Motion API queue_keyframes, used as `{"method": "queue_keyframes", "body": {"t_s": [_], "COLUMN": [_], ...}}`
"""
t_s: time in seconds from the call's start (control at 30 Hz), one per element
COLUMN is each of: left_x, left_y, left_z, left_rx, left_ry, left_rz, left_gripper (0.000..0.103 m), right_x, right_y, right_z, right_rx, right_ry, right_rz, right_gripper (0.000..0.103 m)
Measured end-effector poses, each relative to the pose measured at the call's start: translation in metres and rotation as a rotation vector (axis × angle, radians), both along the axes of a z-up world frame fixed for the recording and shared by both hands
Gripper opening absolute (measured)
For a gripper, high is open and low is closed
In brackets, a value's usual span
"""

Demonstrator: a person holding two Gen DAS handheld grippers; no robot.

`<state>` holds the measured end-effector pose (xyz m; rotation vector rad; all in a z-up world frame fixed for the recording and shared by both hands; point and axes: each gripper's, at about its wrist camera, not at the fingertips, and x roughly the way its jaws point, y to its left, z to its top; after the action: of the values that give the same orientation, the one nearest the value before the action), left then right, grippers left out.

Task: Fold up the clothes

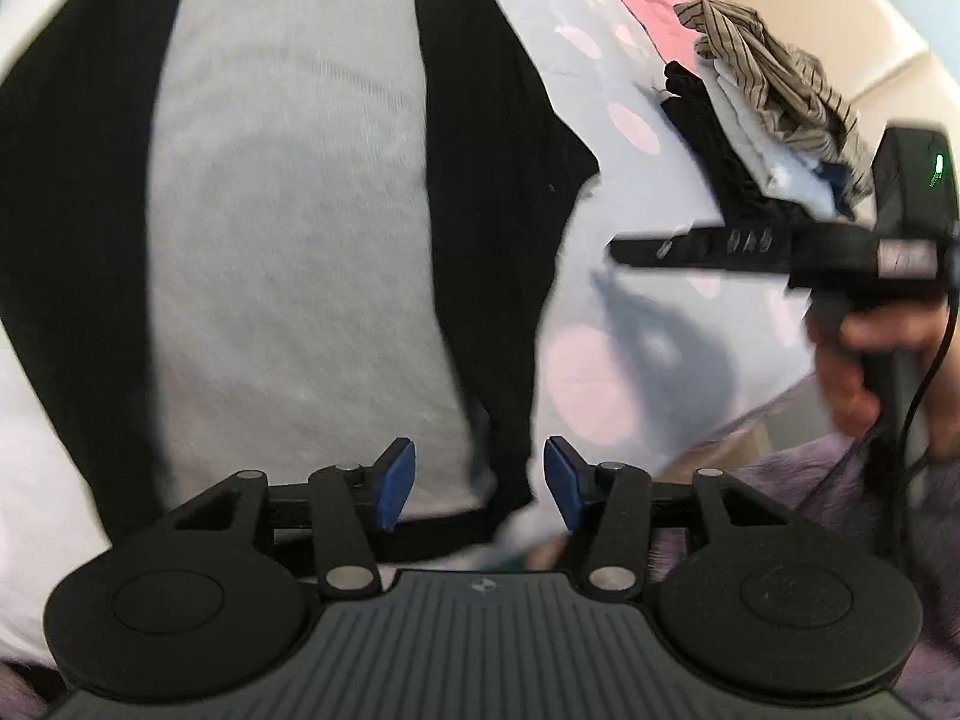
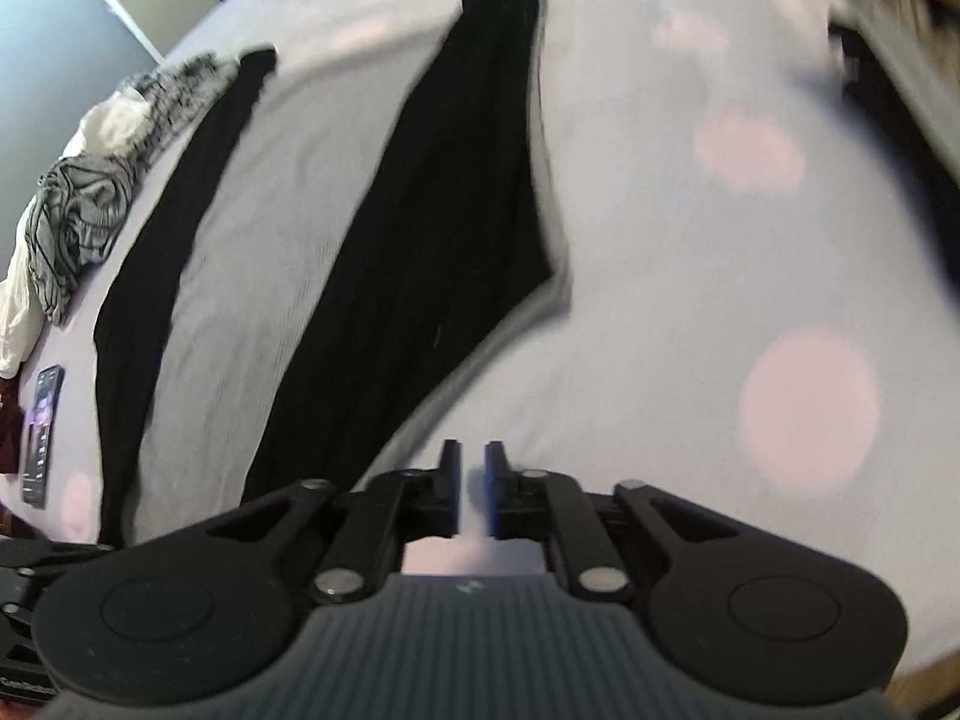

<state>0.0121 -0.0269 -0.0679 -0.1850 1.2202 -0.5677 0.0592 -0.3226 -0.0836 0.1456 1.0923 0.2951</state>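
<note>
**Grey-and-black garment spread flat on the bed**

The garment [image 1: 288, 228] lies flat on the bed, a pale grey middle panel with a long black strip down each side. In the left wrist view its right black strip [image 1: 480, 192] runs down to a hem that sits between and just beyond the blue pads [image 1: 396, 483] of the left hand-held gripper [image 1: 479, 489]. Those jaws stand spread apart, and the pads do not press on the cloth.

The right hand-held gripper [image 2: 474, 489] has its jaws nearly together, with only a thin slit between them and nothing pinched; below them is the bedsheet [image 2: 690, 312], pale with large pink dots, just beside the edge of the garment. In the left wrist view the same tool reaches in from the right, held by a hand [image 1: 852, 372] with a cable trailing from it.

Further out on the bed, a stack of folded clothes [image 1: 762, 138] sits near the far right, topped by a crumpled striped piece [image 1: 774, 66]. A heap of unfolded clothes [image 2: 84, 210] lies at the left side of the right wrist view, with a phone [image 2: 41, 432] on the sheet near it.
</note>
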Motion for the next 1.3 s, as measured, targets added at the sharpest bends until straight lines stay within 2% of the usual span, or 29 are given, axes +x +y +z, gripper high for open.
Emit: {"method": "queue_keyframes", "body": {"t_s": [0.1, 0.23, 0.4, 0.47, 0.5, 0.53, 0.63, 0.8, 0.87, 1.0, 1.07, 1.17, 1.23, 1.3], "left_x": [0.003, 0.007, 0.015, 0.018, 0.020, 0.022, 0.025, 0.026, 0.026, 0.023, 0.022, 0.018, 0.016, 0.014], "left_y": [0.000, -0.002, 0.008, 0.012, 0.013, 0.014, 0.014, 0.017, 0.017, 0.014, 0.013, 0.013, 0.014, 0.013], "left_z": [0.008, 0.002, -0.001, -0.004, -0.008, -0.011, -0.014, -0.016, -0.016, -0.015, -0.013, -0.008, -0.004, -0.004], "left_rx": [0.012, 0.032, 0.073, 0.097, 0.108, 0.113, 0.119, 0.122, 0.126, 0.146, 0.152, 0.147, 0.134, 0.130], "left_ry": [-0.036, -0.031, -0.070, -0.076, -0.068, -0.057, -0.054, -0.047, -0.045, -0.062, -0.071, -0.087, -0.099, -0.103], "left_rz": [0.006, 0.010, 0.073, 0.102, 0.108, 0.110, 0.102, 0.095, 0.090, 0.070, 0.066, 0.066, 0.067, 0.055], "left_gripper": [0.048, 0.047, 0.047, 0.044, 0.044, 0.041, 0.041, 0.041, 0.041, 0.041, 0.041, 0.041, 0.037, 0.033], "right_x": [0.019, 0.044, 0.062, 0.066, 0.067, 0.068, 0.068, 0.064, 0.065, 0.067, 0.067, 0.063, 0.054, 0.041], "right_y": [-0.013, -0.018, -0.010, -0.003, 0.001, 0.004, 0.002, -0.015, -0.018, -0.020, -0.019, -0.018, -0.014, -0.007], "right_z": [0.005, 0.005, -0.006, -0.011, -0.013, -0.015, -0.011, 0.004, -0.001, -0.018, -0.018, -0.009, 0.001, 0.008], "right_rx": [0.020, 0.017, 0.027, 0.015, -0.002, -0.020, -0.067, -0.091, -0.120, -0.103, -0.106, -0.129, -0.158, -0.142], "right_ry": [-0.027, -0.062, -0.073, -0.070, -0.064, -0.057, -0.057, -0.066, -0.058, -0.011, -0.016, -0.040, -0.076, -0.090], "right_rz": [-0.016, -0.009, 0.028, 0.050, 0.059, 0.066, 0.018, -0.086, -0.105, -0.097, -0.099, -0.107, -0.089, -0.059], "right_gripper": [0.014, 0.024, 0.023, 0.019, 0.006, 0.003, 0.002, 0.001, 0.001, 0.001, 0.002, 0.013, 0.029, 0.029]}}
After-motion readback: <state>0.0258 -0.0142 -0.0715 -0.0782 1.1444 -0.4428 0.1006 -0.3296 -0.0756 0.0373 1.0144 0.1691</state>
